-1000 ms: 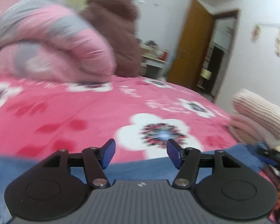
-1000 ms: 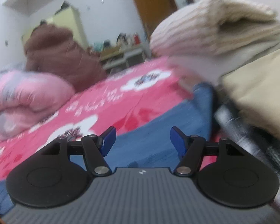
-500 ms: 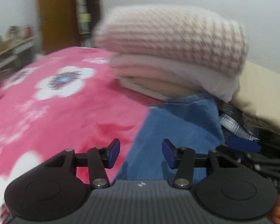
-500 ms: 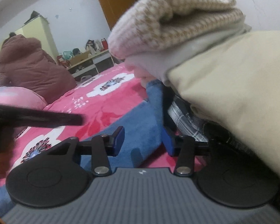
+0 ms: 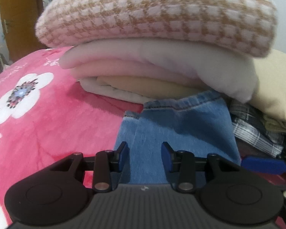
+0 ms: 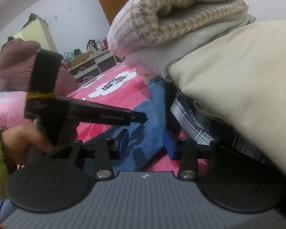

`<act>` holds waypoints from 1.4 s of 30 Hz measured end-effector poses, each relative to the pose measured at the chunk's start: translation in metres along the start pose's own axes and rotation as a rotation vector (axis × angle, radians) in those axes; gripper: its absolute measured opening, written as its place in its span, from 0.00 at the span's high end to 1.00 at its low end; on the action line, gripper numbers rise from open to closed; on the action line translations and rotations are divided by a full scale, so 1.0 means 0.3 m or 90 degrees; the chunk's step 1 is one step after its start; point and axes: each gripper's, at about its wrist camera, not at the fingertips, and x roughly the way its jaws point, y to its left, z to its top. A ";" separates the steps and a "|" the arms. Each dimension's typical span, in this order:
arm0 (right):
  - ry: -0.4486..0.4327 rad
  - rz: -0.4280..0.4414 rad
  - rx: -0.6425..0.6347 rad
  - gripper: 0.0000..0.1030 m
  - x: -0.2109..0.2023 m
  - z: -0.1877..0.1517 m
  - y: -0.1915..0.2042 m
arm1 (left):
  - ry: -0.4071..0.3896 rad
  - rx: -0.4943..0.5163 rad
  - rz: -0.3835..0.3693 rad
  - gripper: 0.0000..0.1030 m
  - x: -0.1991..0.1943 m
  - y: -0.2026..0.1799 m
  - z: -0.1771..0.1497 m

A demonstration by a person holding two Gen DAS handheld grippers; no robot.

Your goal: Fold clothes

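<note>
A blue denim garment [image 5: 181,126] lies flat on the pink floral blanket [image 5: 57,118], its hem against a stack of folded clothes. My left gripper [image 5: 145,156] hovers low over the denim's near part. Its jaws are closing, and a gap shows between the pads, with denim under them. My right gripper [image 6: 145,145] is at the denim's [image 6: 152,103] right edge, jaws closing astride a fold of it. One of its blue fingertips [image 5: 263,165] shows in the left wrist view. The left tool's black finger [image 6: 108,113] crosses the right wrist view, held by a hand [image 6: 22,141].
The stack has a houndstooth knit [image 5: 162,13] on top, with pale pink [image 5: 143,64] and beige folded pieces beneath. To the right lie a cream garment [image 6: 238,76] and a plaid one [image 6: 192,122]. Farther back are a pink duvet [image 6: 5,106], a brown coat [image 6: 17,61] and a door.
My left gripper has swung right, from facing the pink duvet to facing the folded stack, and come low over the denim. Both grippers' jaws have narrowed. The right one edged closer to the denim.
</note>
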 end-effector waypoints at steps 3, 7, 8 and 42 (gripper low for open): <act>0.002 0.004 0.004 0.63 0.001 -0.001 0.001 | 0.008 0.000 -0.018 0.60 0.028 0.022 0.021; 0.003 0.008 0.009 0.63 0.001 -0.001 -0.001 | 0.015 0.001 -0.038 0.59 0.053 0.042 0.036; 0.003 0.009 0.010 0.63 0.000 -0.002 -0.002 | 0.016 -0.001 -0.042 0.59 0.058 0.044 0.036; 0.004 0.005 0.009 0.63 0.000 -0.003 -0.012 | -0.014 0.021 0.078 0.94 0.014 0.020 0.025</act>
